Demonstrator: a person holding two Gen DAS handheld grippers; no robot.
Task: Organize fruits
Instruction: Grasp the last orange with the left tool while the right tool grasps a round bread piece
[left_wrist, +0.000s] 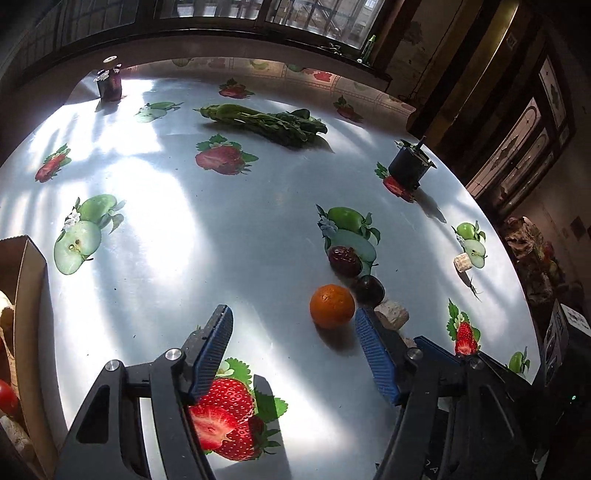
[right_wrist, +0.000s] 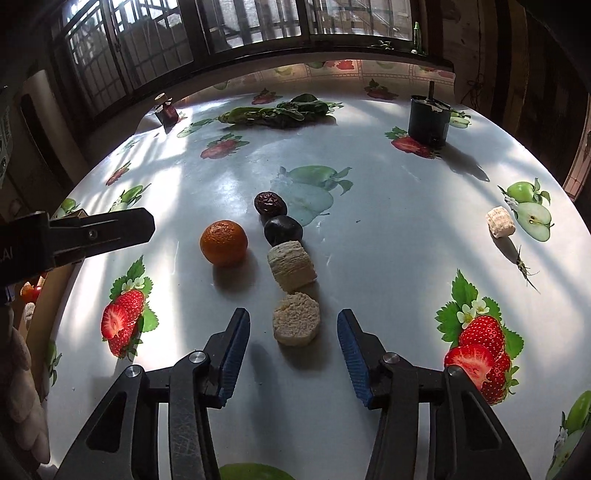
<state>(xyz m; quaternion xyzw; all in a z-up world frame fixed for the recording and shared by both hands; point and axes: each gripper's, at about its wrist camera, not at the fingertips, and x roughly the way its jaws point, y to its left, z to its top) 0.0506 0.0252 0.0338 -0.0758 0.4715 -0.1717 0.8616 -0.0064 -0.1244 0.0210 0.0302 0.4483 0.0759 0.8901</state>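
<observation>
Orange mandarin on table, just ahead of left gripper, fingers wide | right gripper wide, empty | risk: round fruit rolls if nudged off-centre

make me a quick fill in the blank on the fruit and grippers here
1. The round fruit nearest the left gripper is an ____.
2. Both grippers' jaws stand ____, holding nothing.
3. The right gripper points at a pale ____ chunk.
4. The dark plum lies between the date and a pale ____.

Missing words: orange; open; round; chunk
</observation>
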